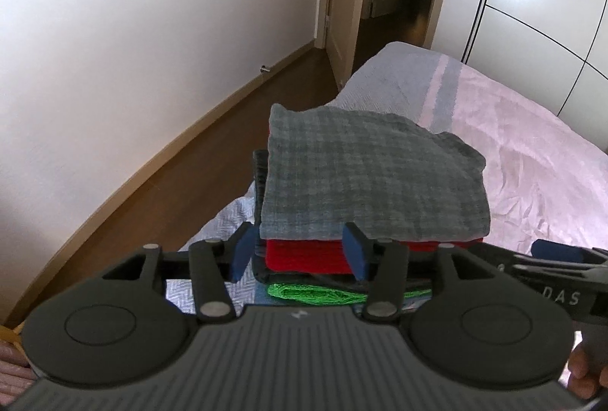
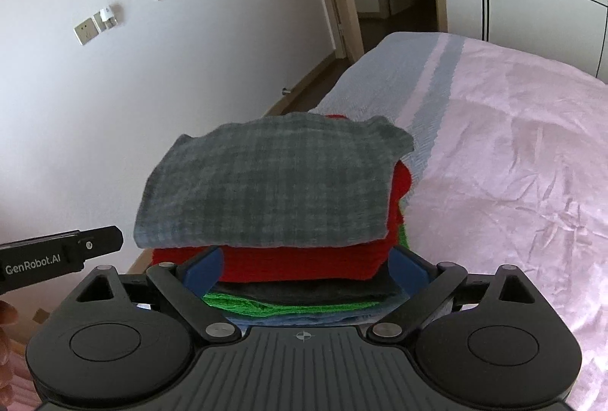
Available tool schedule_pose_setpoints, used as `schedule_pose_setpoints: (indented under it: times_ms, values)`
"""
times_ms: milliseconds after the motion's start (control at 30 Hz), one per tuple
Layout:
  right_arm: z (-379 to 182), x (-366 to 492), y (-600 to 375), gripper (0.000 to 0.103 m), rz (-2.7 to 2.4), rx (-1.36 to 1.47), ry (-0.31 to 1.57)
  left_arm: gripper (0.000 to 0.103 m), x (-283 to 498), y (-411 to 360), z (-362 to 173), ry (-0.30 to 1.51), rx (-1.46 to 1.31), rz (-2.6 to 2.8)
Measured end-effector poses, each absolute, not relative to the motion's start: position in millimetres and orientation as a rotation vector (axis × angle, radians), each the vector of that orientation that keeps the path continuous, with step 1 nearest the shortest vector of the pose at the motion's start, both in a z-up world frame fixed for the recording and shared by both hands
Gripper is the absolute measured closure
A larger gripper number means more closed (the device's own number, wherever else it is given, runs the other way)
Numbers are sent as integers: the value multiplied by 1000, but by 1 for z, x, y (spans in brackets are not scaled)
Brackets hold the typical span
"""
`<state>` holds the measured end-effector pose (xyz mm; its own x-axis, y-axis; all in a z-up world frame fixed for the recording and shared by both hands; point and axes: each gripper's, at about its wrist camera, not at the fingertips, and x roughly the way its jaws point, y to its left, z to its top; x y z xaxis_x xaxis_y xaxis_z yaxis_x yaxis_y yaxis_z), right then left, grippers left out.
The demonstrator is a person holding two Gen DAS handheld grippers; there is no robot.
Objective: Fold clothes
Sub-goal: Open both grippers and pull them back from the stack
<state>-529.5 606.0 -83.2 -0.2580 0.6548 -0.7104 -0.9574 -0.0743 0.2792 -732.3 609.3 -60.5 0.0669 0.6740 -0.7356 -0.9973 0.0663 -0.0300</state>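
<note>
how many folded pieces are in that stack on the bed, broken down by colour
grey checked: 1
red: 1
black or dark grey: 1
green: 1
light blue: 1
total: 5 layers visible in the stack; the lower ones show only as edges, so more could be hidden underneath.
</note>
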Motion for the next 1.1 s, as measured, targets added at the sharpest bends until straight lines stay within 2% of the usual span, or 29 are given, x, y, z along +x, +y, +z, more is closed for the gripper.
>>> schedule_pose_setpoints:
  times_ms: [133, 433, 533, 900, 1100]
  values:
    - [-72, -526, 596, 1, 1643, -485, 844, 55, -727, 595, -51, 654, -624, 1413]
    - [-50, -516, 571, 1, 1633, -505, 821, 45, -722, 561, -32, 653, -586, 1444]
    - [-45, -517, 561, 1, 1641, -523, 777, 38, -720, 550, -24, 651, -559, 1466]
    - [-31, -520, 527, 1, 1684, -536, 687, 36, -714, 513, -10, 639, -526, 1510]
    - [-30, -516, 504, 1, 1702, -535, 677, 27, -706, 484, -5, 626, -478, 1534]
